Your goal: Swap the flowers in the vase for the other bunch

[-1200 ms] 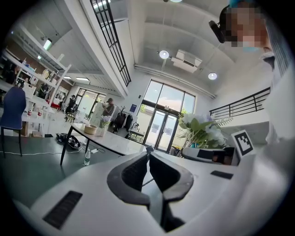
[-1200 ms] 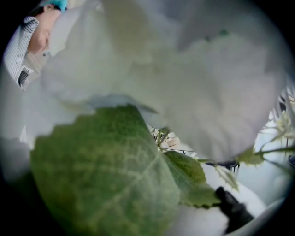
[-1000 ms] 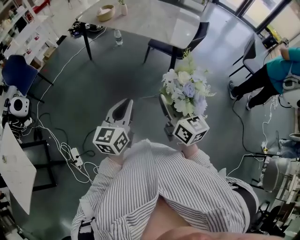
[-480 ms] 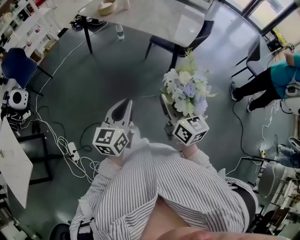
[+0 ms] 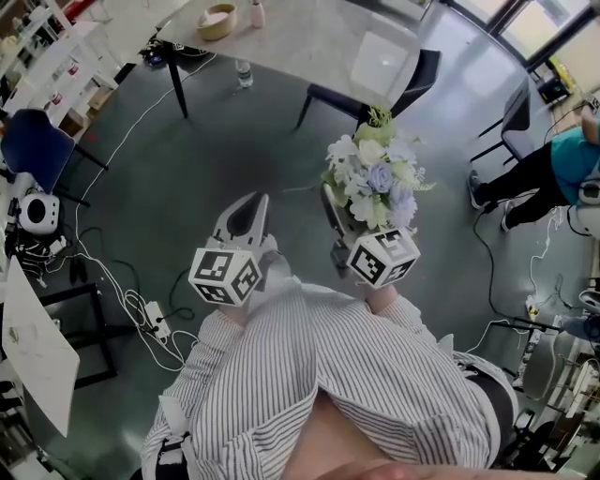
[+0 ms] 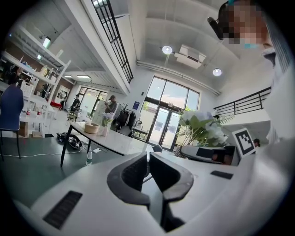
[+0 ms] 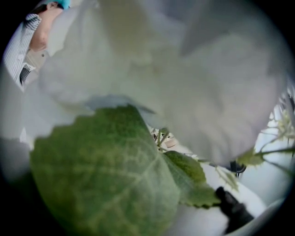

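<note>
since a second ago the pale table (image 5: 309, 42) and dark chair (image 5: 370, 92) have slid slightly right in our head view, above the grey floor (image 5: 187, 159) strewn with cables (image 5: 122, 291). our left gripper (image 5: 251, 202) is closed and empty, while our right gripper (image 5: 330, 204) grips the white-and-lilac bunch (image 5: 375, 183) upright, well short of the vase (image 5: 255, 13) on that table.

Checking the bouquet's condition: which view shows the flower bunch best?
The head view: the whole flower bunch shows. The right gripper view gives only blurred petals and a leaf; the left gripper view, a side glimpse.
</note>
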The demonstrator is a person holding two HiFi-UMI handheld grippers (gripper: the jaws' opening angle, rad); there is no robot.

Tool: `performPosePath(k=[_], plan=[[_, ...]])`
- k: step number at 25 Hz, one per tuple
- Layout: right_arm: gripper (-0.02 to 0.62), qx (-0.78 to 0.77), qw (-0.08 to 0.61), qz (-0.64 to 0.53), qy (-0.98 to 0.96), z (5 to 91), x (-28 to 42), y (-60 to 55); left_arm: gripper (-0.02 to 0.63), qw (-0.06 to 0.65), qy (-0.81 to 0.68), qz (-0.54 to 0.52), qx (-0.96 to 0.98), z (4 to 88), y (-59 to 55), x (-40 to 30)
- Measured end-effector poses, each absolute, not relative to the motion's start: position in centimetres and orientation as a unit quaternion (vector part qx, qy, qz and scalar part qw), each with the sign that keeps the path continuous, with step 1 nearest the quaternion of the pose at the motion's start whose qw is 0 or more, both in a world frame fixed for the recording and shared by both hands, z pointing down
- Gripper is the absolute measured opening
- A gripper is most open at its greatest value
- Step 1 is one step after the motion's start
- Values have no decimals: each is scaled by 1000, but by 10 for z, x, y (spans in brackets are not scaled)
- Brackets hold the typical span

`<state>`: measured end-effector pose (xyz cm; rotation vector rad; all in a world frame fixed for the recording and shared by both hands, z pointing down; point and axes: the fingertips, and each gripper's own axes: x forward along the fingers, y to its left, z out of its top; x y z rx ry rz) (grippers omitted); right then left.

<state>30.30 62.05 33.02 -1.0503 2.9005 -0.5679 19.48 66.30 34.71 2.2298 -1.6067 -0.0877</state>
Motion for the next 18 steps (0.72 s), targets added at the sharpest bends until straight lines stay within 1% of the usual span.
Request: performPosePath(k=[13,18], plan=[[31,-367,3,-153,917,317,211,490,26,178,-539,-35,822,331,525,106],[31,-374,-17,-142,916,319,181,457,26,191,-533,-31,824,338,490,79]])
